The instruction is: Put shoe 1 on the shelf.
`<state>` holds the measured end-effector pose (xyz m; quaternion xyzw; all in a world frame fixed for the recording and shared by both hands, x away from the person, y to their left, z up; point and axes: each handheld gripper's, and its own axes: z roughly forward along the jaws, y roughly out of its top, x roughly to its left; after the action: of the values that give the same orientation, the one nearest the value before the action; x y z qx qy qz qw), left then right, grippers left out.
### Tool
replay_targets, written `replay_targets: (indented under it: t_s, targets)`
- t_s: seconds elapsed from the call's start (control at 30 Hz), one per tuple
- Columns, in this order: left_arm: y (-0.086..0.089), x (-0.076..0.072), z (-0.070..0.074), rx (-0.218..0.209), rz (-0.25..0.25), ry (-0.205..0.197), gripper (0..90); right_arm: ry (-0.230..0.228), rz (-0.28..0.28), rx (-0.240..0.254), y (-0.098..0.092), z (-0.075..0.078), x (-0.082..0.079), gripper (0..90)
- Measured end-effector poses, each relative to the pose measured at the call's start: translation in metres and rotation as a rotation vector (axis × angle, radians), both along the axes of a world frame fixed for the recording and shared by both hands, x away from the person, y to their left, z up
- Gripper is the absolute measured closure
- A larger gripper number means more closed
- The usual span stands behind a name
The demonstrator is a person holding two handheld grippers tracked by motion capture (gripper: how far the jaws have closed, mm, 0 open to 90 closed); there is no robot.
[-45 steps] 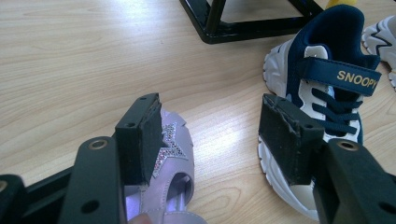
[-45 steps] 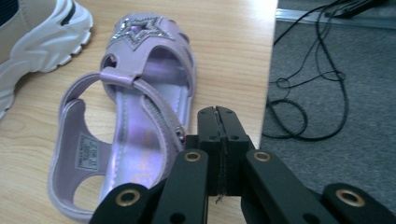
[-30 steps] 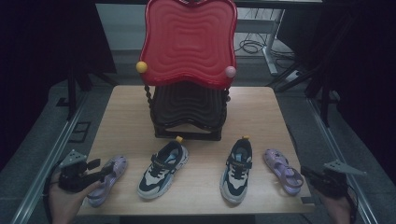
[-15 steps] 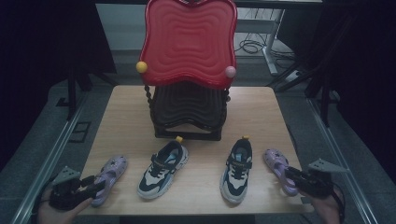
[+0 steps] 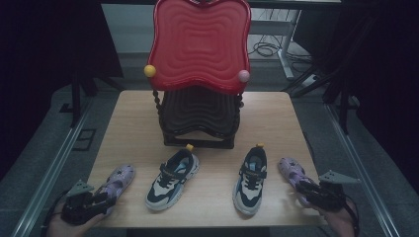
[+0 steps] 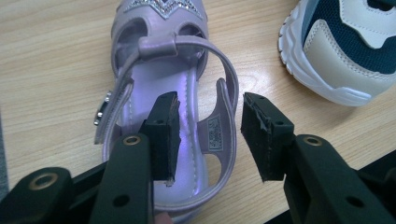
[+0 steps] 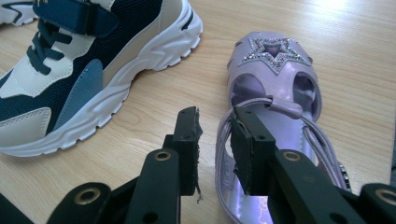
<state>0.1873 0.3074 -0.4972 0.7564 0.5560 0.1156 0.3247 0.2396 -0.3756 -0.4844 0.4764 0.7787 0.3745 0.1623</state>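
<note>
From the high view I see my left hand-held gripper (image 5: 91,205) low at the near-left corner of the worktop (image 5: 276,123), its nose on the heel of the left purple sandal (image 5: 117,181). My right hand-held gripper (image 5: 316,191) sits at the near-right edge against the heel of the right purple sandal (image 5: 292,172). Two navy-and-white sneakers (image 5: 173,178) lie between the sandals, and a red-backed chair (image 5: 200,74) stands behind them.

In the left gripper view my jaws are spread wide: one hangs over the lilac insole, the other just outside the heel strap (image 6: 229,93), which runs between them unpinched. A sneaker heel (image 6: 341,51) lies near.

In the right gripper view my jaws stand narrowly apart, straddling the sandal's side strap (image 7: 224,135) without closing on it. The star-trimmed toe (image 7: 273,53) points away, and a sneaker (image 7: 84,70) lies just beside.
</note>
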Motion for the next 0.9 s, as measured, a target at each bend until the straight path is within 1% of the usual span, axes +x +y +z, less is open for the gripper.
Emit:
replay_targets:
  t_s: [0.13, 0.2, 0.27, 0.4, 0.47, 0.6, 0.73, 0.77, 0.8, 0.9]
  targets:
    - [0.000, 0.001, -0.002, 0.005, 0.001, 0.003, 58.3, 0.000, -0.011, 0.002, -0.002, 0.000, -0.001, 70.6]
    - [0.000, 0.002, -0.002, 0.009, 0.000, 0.003, 59.1, 0.002, -0.020, -0.011, -0.003, 0.000, -0.001, 69.6]
    - [-0.001, 0.003, -0.002, 0.015, -0.004, 0.003, 59.6, 0.016, -0.028, -0.041, -0.002, -0.001, 0.000, 68.9]
    - [-0.001, 0.004, -0.003, 0.019, -0.011, 0.006, 62.5, 0.062, -0.027, -0.059, -0.001, -0.007, 0.002, 68.2]
    - [-0.001, 0.004, -0.003, 0.018, -0.013, 0.007, 63.8, 0.076, -0.034, -0.077, -0.001, -0.010, 0.003, 68.0]
    - [-0.001, 0.004, -0.004, 0.017, -0.026, 0.016, 66.2, 0.100, -0.053, -0.079, -0.002, -0.014, 0.005, 69.7]
    - [-0.002, 0.007, -0.003, 0.028, -0.043, 0.037, 66.9, 0.101, -0.048, -0.083, -0.002, -0.017, 0.006, 73.3]
    - [-0.002, 0.007, -0.003, 0.028, -0.043, 0.037, 66.8, 0.101, -0.048, -0.083, -0.002, -0.017, 0.006, 73.3]
    - [-0.004, 0.009, -0.003, 0.036, -0.052, 0.050, 66.3, 0.100, -0.046, -0.082, -0.001, -0.017, 0.007, 74.5]
    - [-0.007, 0.011, -0.002, 0.052, -0.063, 0.062, 65.8, 0.103, -0.048, -0.079, 0.000, -0.017, 0.007, 75.4]
